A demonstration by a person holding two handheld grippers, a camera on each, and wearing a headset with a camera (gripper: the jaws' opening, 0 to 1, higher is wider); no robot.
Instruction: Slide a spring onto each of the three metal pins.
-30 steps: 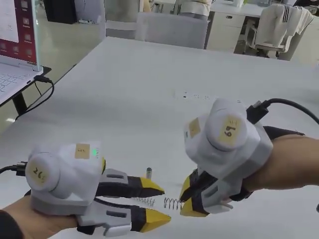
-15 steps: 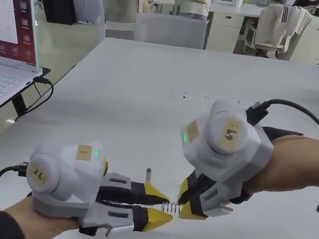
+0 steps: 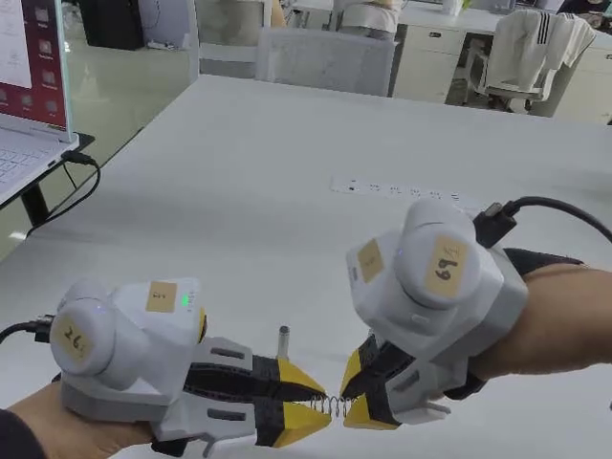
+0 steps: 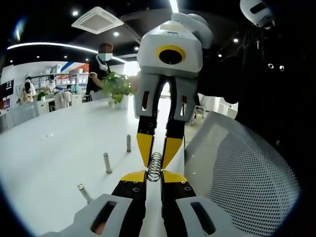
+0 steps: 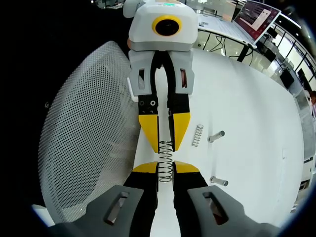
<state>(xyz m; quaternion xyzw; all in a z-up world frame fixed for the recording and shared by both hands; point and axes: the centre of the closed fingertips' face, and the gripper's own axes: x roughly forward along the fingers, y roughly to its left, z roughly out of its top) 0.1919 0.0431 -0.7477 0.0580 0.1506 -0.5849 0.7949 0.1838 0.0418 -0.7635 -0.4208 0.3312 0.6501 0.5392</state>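
One short spring [image 3: 331, 405] hangs level between my two grippers, just above the white table [image 3: 239, 191]. My left gripper [image 3: 308, 400] is shut on the spring's left end and my right gripper [image 3: 354, 396] is shut on its right end. In the left gripper view the spring [image 4: 155, 167] stands between my left gripper [image 4: 154, 176] and the facing right gripper [image 4: 159, 146]. Three upright metal pins [image 4: 106, 163] stand to the left there, all bare. One pin [image 3: 284, 339] shows just behind the jaws. A second spring [image 5: 198, 135] lies on the table beside a pin [image 5: 216, 136].
An open laptop [image 3: 29, 76] and its cable [image 3: 81, 182] are at the far left. A power strip [image 3: 402, 189] lies mid-table. A mesh chair back [image 5: 84, 128] sits close beside the grippers. More chairs and desks stand beyond the table's far edge.
My left gripper has come up to the right one and its jaws have shut on the free end of the spring, which the right gripper still holds.
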